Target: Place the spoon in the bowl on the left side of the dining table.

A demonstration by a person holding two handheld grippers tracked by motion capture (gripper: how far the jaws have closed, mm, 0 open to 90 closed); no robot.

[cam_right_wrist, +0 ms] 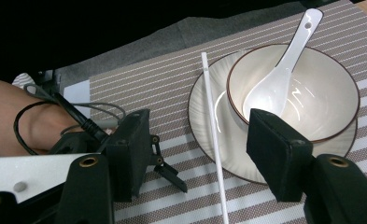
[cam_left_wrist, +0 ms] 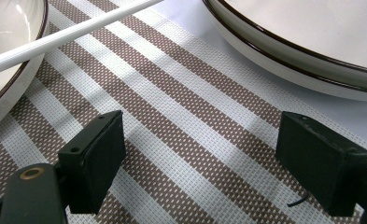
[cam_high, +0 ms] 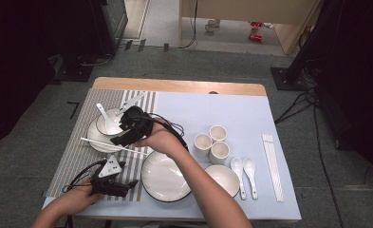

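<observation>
Setting a place on the striped placemat (cam_high: 75, 156). A single white chopstick (cam_right_wrist: 214, 135) lies across the near rim of the small plate (cam_right_wrist: 200, 116), touching it. The plate carries a bowl (cam_right_wrist: 330, 93) with a white spoon (cam_right_wrist: 274, 84) in it. The chopstick's long axis runs roughly along the right gripper's (cam_right_wrist: 200, 154) line of sight, between and beyond its jaws, which stand apart with no contact. The right forearm reaches across the bench, so it is the nearer hand. The left gripper (cam_left_wrist: 200, 158) rests low over the mat, jaws wide, empty.
</observation>
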